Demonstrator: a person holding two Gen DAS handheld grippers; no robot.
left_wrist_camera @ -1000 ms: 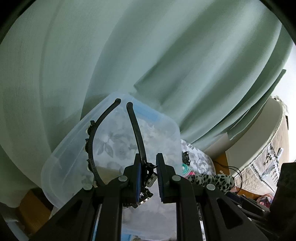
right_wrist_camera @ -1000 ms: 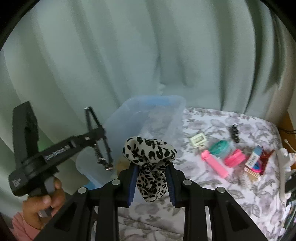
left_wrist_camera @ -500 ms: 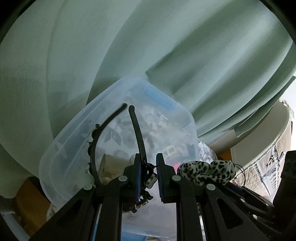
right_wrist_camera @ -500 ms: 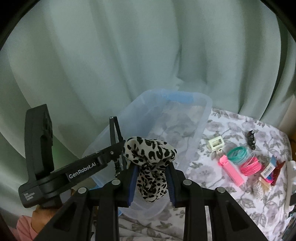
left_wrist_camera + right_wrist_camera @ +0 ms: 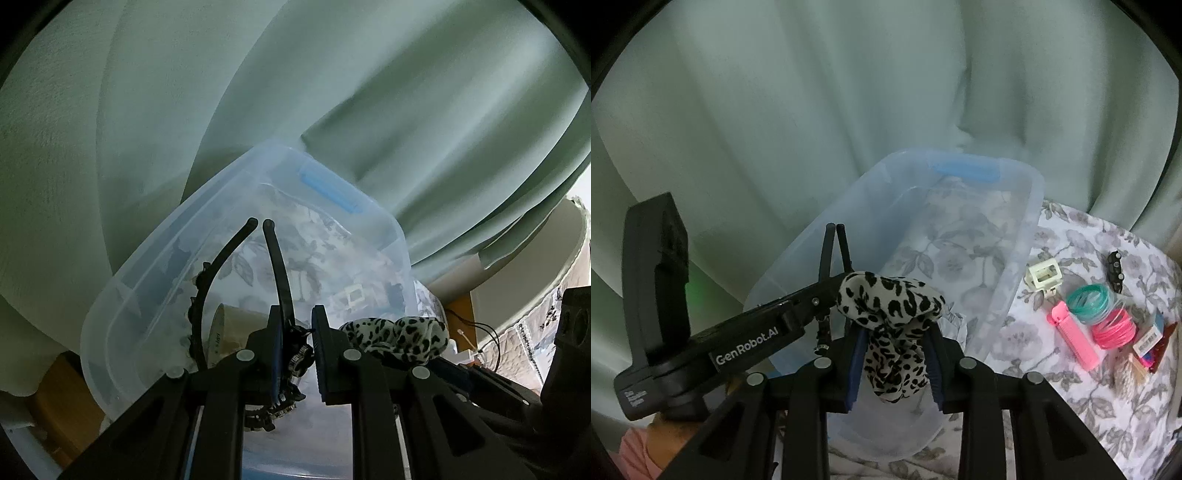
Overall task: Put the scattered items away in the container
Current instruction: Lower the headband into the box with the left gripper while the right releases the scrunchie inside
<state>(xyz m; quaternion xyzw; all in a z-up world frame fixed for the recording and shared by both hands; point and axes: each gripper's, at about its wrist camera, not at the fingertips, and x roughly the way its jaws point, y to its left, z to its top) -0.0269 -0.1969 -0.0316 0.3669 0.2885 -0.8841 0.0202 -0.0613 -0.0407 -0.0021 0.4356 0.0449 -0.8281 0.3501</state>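
A clear plastic container [image 5: 155, 266] with a blue handle stands in front of the green curtain, with a roll of tape [image 5: 229, 328] inside it. My left gripper [image 5: 298, 343] is shut on a black headband [image 5: 277, 266], whose two ends stick up over the container. In the right wrist view the left gripper [image 5: 823, 295] reaches in from the left with the headband [image 5: 831, 251]. My right gripper [image 5: 895, 354] hangs over the near end of the container [image 5: 1015, 251]. Its jaws are opening, and a leopard-print scrunchie [image 5: 890, 302] is still bunched between the pads.
On the floral cloth right of the container lie a cream claw clip [image 5: 1043, 275], a black clip [image 5: 1115, 271], teal hair ties [image 5: 1089, 299], pink hair ties [image 5: 1113, 328] and a pink clip [image 5: 1071, 339]. A green curtain [image 5: 812, 110] hangs behind. A person's hand [image 5: 665, 435] holds the left gripper.
Both grippers have come lower and closer over the container. The right gripper moved left, so the scrunchie now shows right beside the left gripper. Both items stay between their pads.
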